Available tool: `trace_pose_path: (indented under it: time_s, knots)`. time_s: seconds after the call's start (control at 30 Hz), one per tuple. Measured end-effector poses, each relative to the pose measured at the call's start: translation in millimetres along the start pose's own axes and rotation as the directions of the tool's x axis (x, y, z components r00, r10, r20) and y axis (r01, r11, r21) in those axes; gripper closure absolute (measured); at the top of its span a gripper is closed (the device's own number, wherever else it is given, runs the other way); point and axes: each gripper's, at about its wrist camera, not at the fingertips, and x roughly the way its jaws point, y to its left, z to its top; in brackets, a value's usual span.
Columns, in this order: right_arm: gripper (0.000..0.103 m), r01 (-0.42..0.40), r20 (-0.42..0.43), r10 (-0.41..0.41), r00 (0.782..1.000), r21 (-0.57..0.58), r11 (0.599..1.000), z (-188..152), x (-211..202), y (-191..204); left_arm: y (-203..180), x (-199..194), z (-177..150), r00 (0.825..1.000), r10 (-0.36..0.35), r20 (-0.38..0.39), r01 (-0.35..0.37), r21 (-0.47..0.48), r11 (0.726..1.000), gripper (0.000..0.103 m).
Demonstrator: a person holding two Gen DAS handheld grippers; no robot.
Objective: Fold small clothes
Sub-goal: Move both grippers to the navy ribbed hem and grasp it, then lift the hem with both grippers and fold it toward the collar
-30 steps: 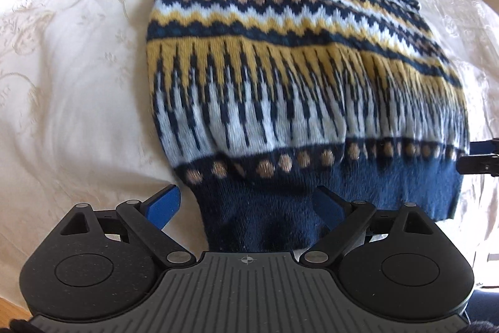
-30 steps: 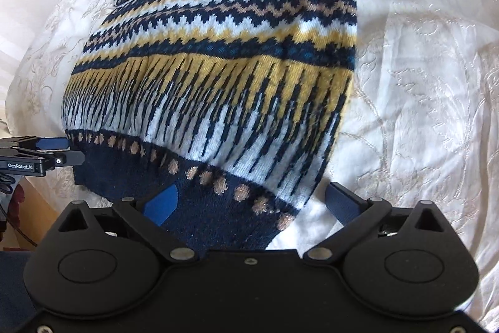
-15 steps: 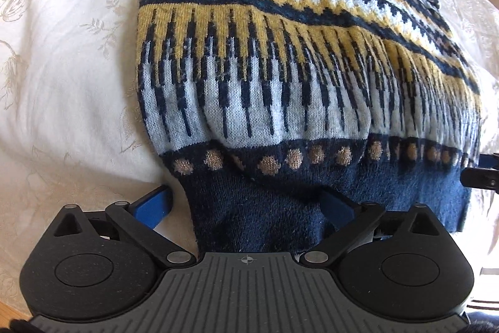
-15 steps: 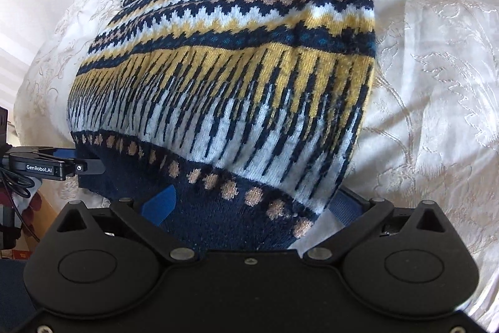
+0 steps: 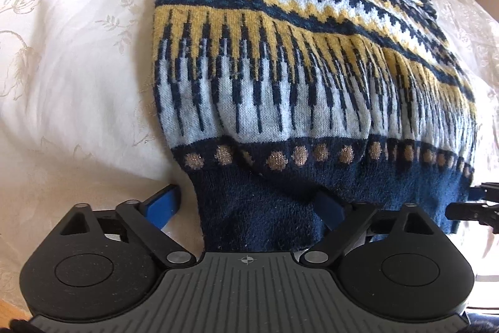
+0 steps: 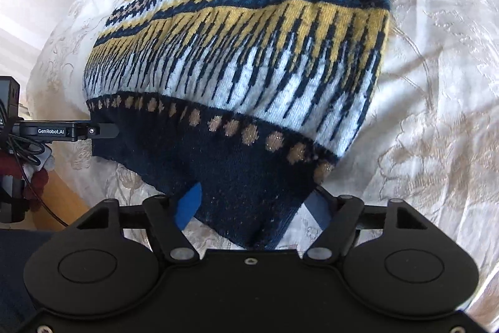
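1. My left gripper (image 5: 249,205) points steeply down at the near left corner of the sweater (image 5: 280,83). Its jaws have just been closing and stand wide apart, with the navy hem (image 5: 259,217) between them. The left blue pad (image 5: 163,206) sits clear of the cloth, on the bedspread (image 5: 62,83); the right pad (image 5: 329,206) lies against the hem. Not a grip: open around the corner.
2. My right gripper (image 6: 252,208) is at the other hem corner. Its jaws have also just been closing. The hem (image 6: 243,192) bunches between the pads; the left pad (image 6: 187,205) touches the knit, the right pad (image 6: 319,208) is half hidden behind the edge. I cannot tell whether they pinch it yet.
3. Each gripper shows at the edge of the other's view, level with the hem.
4. The sweater lies flat on the cream embroidered bedspread, hem toward me, navy, yellow and white bands running away to the neck.
5. Wood floor (image 6: 62,208) shows beyond the bed's near edge.
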Motion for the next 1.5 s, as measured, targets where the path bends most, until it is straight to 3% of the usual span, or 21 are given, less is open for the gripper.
trace_pose_path:
  time_s: [0.03, 0.07, 0.1, 0.13, 0.17, 0.2, 0.4, 0.57, 0.87, 0.97, 1.1, 1.27, 1.5]
  knots:
    - [0.036, -0.004, 0.002, 0.004, 1.0, 0.015, 1.0, 0.1, 0.5, -0.9, 0.6, -2.0, -0.8, 1.0, -0.001, 0.01, 0.001, 0.0, 1.0, 0.027]
    - [0.042, -0.007, 0.004, 0.007, 1.0, 0.031, 0.999, 0.8, 1.0, -1.8, 2.1, -6.7, -2.0, 1.0, -0.005, 0.021, 0.005, 0.0, 1.0, 0.045]
    - [0.051, -0.01, 0.004, 0.009, 1.0, 0.044, 0.999, 2.2, 1.1, -2.5, 2.9, -10.1, -2.4, 1.0, -0.017, 0.025, 0.017, -0.002, 1.0, 0.056]
    - [0.059, -0.018, 0.003, 0.018, 1.0, 0.058, 0.998, 4.0, 1.2, -3.5, 3.8, -12.5, -3.0, 0.999, -0.029, 0.022, 0.029, -0.006, 1.0, 0.076]
    - [0.079, -0.03, -0.003, 0.03, 1.0, 0.074, 0.997, 6.2, 1.4, -4.9, 4.6, -15.0, -3.1, 0.999, -0.045, 0.018, 0.045, -0.011, 0.999, 0.087]
    - [0.088, -0.039, -0.004, 0.039, 0.999, 0.086, 0.996, 8.1, 0.9, -5.1, 5.9, -19.1, -3.8, 0.998, -0.061, 0.021, 0.062, -0.018, 0.998, 0.088]
    - [0.089, -0.1, 0.056, 0.097, 0.994, 0.052, 0.994, 19.4, -26.9, 8.5, 11.2, -59.1, 2.8, 0.986, -0.141, 0.09, 0.146, -0.056, 0.988, 0.093]
    - [0.09, -0.14, 0.171, 0.134, 0.976, 0.022, 0.99, 38.9, -66.6, 19.8, 5.6, -96.3, 26.6, 0.959, -0.194, 0.208, 0.212, -0.068, 0.975, 0.093]
    - [0.09, -0.137, 0.428, 0.105, 0.898, 0.044, 0.99, 119.4, -110.3, 17.5, -0.5, -120.7, 115.2, 0.885, -0.204, 0.418, 0.259, -0.077, 0.963, 0.094]
    - [0.09, -0.131, 0.484, 0.085, 0.871, 0.061, 0.99, 150.1, -112.6, 10.8, 1.3, -121.6, 145.1, 0.862, -0.203, 0.465, 0.264, -0.07, 0.962, 0.098]
    - [0.09, -0.109, 0.517, 0.06, 0.854, 0.064, 0.992, 188.9, -110.0, 2.6, 2.9, -117.9, 181.7, 0.839, -0.198, 0.506, 0.267, -0.066, 0.961, 0.098]
    - [0.09, -0.081, 0.532, 0.026, 0.847, 0.081, 0.993, 230.5, -95.1, -4.2, -1.0, -104.5, 218.1, 0.832, -0.185, 0.522, 0.25, -0.054, 0.967, 0.098]
    - [0.09, -0.056, 0.512, -0.02, 0.859, 0.132, 0.99, 279.8, -65.1, -22.9, -2.2, -76.8, 262.6, 0.844, -0.168, 0.509, 0.229, -0.058, 0.972, 0.098]
